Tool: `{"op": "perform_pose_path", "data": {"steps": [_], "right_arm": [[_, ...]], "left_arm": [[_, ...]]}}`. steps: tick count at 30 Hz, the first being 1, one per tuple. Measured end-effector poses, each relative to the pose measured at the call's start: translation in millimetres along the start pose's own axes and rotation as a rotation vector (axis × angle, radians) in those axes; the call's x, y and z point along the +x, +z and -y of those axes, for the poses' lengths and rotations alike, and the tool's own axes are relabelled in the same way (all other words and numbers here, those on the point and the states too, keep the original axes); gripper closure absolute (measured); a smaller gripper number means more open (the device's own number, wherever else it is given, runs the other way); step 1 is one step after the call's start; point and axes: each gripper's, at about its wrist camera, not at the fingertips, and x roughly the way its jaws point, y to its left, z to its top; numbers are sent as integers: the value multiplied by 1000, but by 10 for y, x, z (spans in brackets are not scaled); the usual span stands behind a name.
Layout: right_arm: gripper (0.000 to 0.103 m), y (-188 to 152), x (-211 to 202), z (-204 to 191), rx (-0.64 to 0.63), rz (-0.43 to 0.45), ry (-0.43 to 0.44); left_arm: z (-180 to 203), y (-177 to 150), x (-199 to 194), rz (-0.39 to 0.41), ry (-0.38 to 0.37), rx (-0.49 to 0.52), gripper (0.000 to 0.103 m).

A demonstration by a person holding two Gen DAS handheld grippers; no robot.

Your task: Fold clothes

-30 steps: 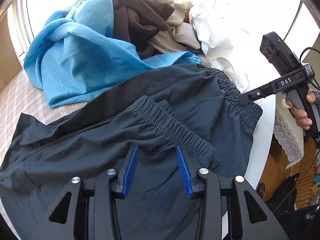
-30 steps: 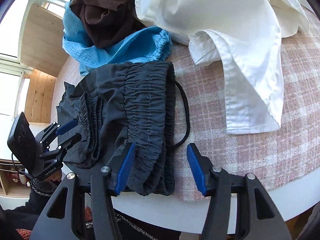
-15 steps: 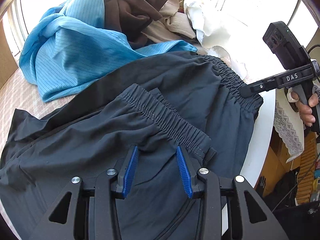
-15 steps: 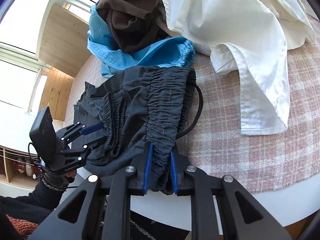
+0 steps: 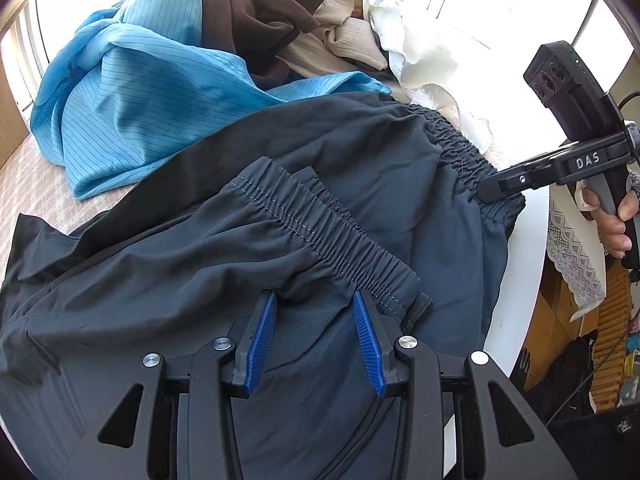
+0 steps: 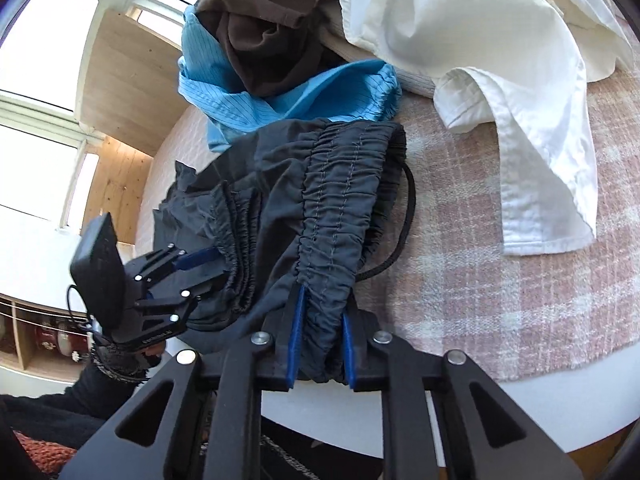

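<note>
At the tabletop's near edge the right claw is clamped on the dark trousers' waistband, while only the left-wrist view shows the left claw apart over a cuff.

Dark navy shorts lie rumpled near the table's edge, gathered elastic waistband doubled over.

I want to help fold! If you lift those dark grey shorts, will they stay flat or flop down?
The dark grey shorts would probably flop: the thin fabric already lies in soft wrinkles. They likely weigh little. The right gripper pinches only the gathered waistband, so the rest should hang.
</note>
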Motion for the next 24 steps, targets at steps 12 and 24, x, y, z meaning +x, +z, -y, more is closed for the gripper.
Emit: {"op": "perform_pose_path", "data": {"steps": [12,24], "right_arm": [[88,26,-20,-1158,-113,64,168],[88,125,983,-2617,-240,-54,252]], "left_arm": [[-229,-47,-476,122,-242,-107,72],[-1346,-1041,-1446,269,-231,-296,78]]}}
